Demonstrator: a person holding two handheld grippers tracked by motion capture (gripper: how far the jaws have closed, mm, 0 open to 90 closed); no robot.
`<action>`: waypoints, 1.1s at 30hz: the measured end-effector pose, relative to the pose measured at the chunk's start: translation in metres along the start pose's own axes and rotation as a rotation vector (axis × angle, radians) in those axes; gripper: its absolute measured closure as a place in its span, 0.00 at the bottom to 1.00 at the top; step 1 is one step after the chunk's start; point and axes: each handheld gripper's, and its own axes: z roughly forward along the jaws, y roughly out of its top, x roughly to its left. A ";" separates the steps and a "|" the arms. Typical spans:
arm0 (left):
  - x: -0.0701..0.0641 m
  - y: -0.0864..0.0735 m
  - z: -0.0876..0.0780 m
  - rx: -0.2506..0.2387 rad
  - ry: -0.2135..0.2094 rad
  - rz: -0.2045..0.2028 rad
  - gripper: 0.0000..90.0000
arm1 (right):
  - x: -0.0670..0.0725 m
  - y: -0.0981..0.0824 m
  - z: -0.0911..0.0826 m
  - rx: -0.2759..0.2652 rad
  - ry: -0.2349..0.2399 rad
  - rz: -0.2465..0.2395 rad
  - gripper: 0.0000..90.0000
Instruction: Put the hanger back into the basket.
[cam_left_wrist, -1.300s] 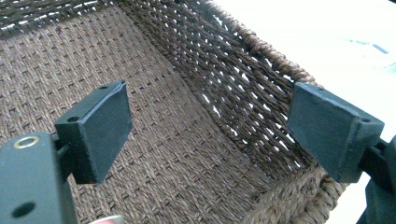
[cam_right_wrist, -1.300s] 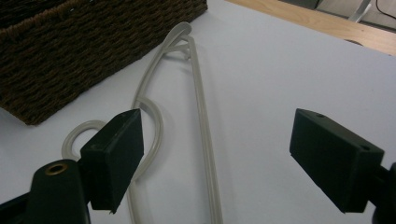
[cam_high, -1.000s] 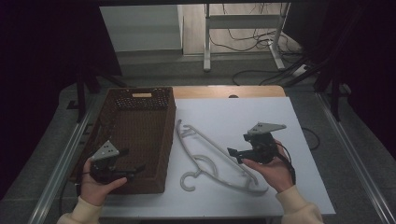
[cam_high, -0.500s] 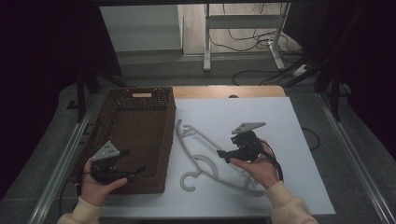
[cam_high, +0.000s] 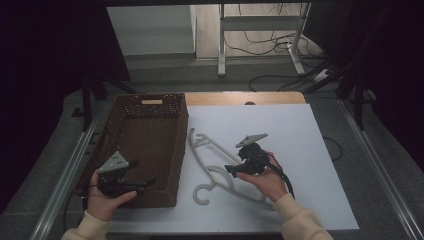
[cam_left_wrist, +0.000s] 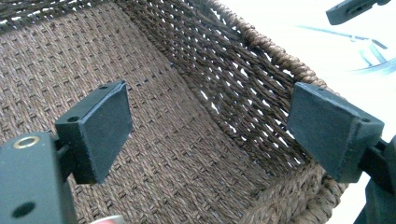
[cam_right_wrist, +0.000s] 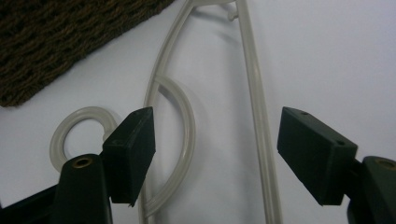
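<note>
A white plastic hanger (cam_high: 216, 148) lies flat on the white tabletop, just right of a brown wicker basket (cam_high: 181, 145). My right gripper (cam_high: 235, 165) hovers low over the hanger's middle, pointing left. It is open, though its jaws have just been closing. In the right gripper view the hanger's straight bar (cam_right_wrist: 256, 98) and a curved brace lie between the right gripper's (cam_right_wrist: 224, 149) pads, untouched. My left gripper (cam_high: 142, 172) is held inside the basket's near end, open. Between the left gripper's (cam_left_wrist: 215, 126) pads I see only the woven wall (cam_left_wrist: 224, 70).
The white tabletop (cam_high: 310, 145) has free room to the right of the hanger. The basket's corner (cam_right_wrist: 56, 42) is close to the hanger's hook ring (cam_right_wrist: 70, 126). A metal stand (cam_high: 222, 45) and cables sit on the floor beyond the table's far edge.
My right hand has come left and down from the table's right side to just over the hanger, with its jaws a little narrower. The left hand has stayed in the basket.
</note>
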 end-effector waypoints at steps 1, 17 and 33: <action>0.000 0.000 0.000 0.000 -0.001 0.001 0.16 | 0.001 0.000 0.002 0.007 -0.001 -0.004 0.32; 0.000 0.000 -0.001 -0.003 -0.004 0.005 0.16 | 0.011 0.003 0.036 0.104 0.017 -0.022 0.38; 0.001 0.000 -0.002 -0.004 -0.004 0.004 0.16 | 0.012 0.000 0.059 0.201 -0.023 -0.038 0.51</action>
